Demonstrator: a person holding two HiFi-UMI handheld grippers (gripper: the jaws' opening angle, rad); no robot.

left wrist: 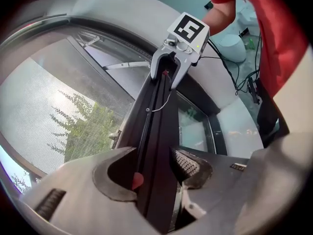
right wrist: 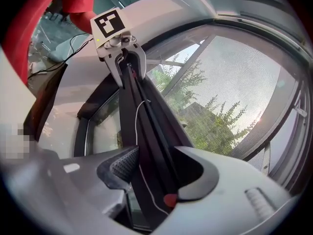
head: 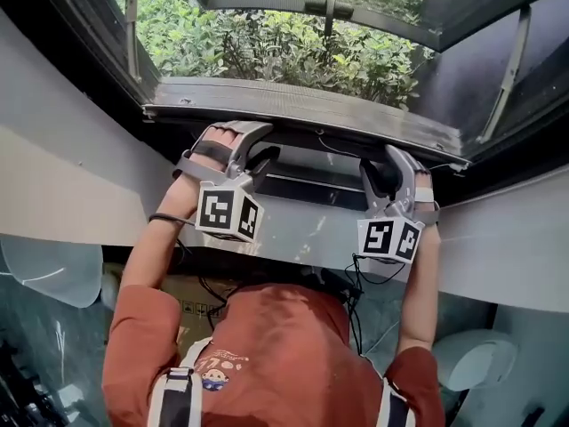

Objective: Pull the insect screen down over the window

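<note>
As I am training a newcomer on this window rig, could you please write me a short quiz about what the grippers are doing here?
1. True or false: the left gripper is shut on the screen's dark pull bar.
2. What shows through the mesh? A. green leaves B. a brick wall C. a parked car
3. Fill in: the right gripper clamps the same pull bar, and a thin white ____ runs along that bar.

Key: 1 true; 2 A; 3 cord.
</note>
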